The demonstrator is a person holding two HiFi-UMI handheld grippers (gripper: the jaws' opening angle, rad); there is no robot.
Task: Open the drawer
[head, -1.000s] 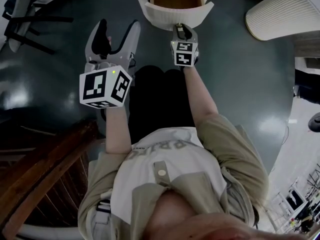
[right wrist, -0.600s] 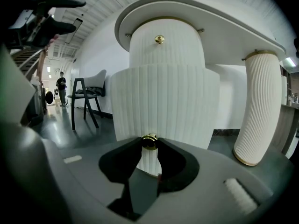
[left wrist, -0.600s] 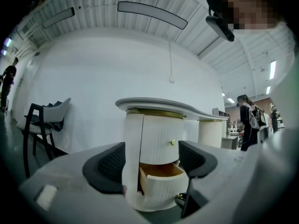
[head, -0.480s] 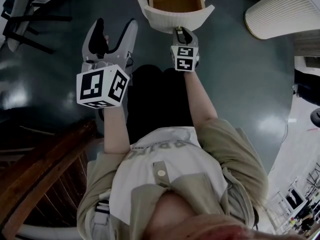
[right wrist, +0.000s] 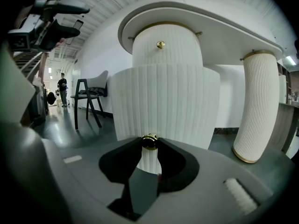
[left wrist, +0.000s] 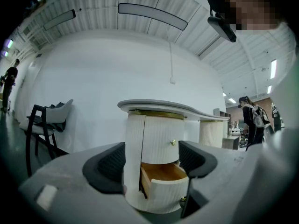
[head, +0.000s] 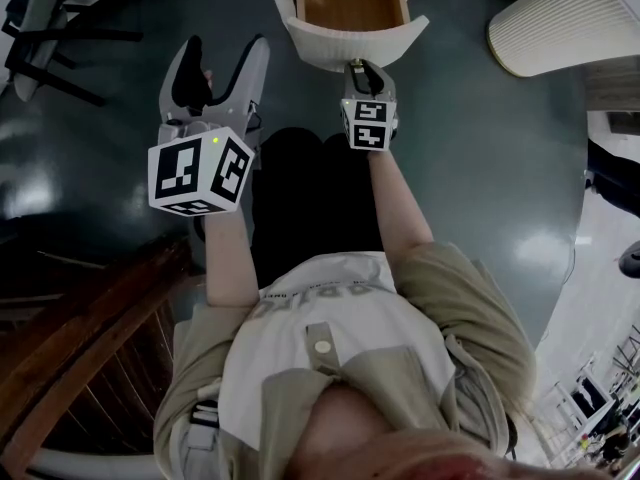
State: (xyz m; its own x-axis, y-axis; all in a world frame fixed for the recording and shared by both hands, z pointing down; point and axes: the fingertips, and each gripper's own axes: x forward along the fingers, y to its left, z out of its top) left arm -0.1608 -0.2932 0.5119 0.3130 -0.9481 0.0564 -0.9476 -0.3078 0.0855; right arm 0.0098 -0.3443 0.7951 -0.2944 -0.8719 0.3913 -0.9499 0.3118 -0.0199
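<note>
The white ribbed cabinet's lower drawer [head: 358,42] stands partly pulled out, its wooden inside [head: 350,4] showing from above. My right gripper [head: 357,68] is shut on the drawer's small brass knob [right wrist: 149,142], both pads pinching it against the curved drawer front [right wrist: 166,104]. My left gripper [head: 220,60] hangs open in the air to the left, apart from the cabinet, with nothing between its fingers. In the left gripper view the open drawer [left wrist: 164,180] shows past the left gripper [left wrist: 152,164]. The upper drawer [left wrist: 159,139] is closed.
A ribbed white column [head: 560,23] holds up the desk top at the right. A dark chair [left wrist: 46,125] stands by the wall at the left. A wooden stair rail [head: 90,348] runs close on my left. A person [left wrist: 252,120] stands far off.
The drawer has slid further out toward me, showing more of its wooden inside. My right gripper moved back with the knob. The left gripper stayed nearly still.
</note>
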